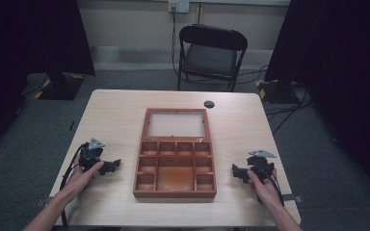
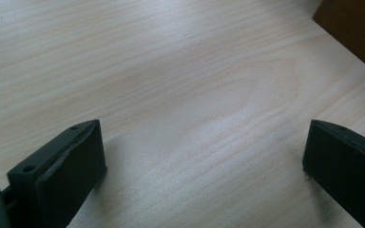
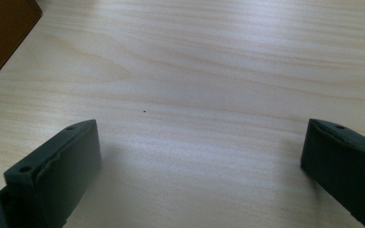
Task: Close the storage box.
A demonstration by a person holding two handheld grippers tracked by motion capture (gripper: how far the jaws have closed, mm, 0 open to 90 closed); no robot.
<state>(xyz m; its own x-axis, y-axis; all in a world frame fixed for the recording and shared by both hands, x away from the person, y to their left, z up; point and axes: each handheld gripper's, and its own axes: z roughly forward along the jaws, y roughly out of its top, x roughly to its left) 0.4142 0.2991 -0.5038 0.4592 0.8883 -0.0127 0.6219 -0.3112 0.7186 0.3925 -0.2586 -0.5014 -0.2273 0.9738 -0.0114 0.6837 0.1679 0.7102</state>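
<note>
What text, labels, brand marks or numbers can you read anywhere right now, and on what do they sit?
None can be read.
Wooden box: no lettering visible on its frame, compartments or open lid.
Left claw and right claw: black, no legible marking; the grey plates on top look blank.
Wall outlet: too small and blurred to show any print.
Table: bare wood grain, with a dark round spot that has no readable sign.

no readable text, no labels, no brands, no numbers, no signs
</note>
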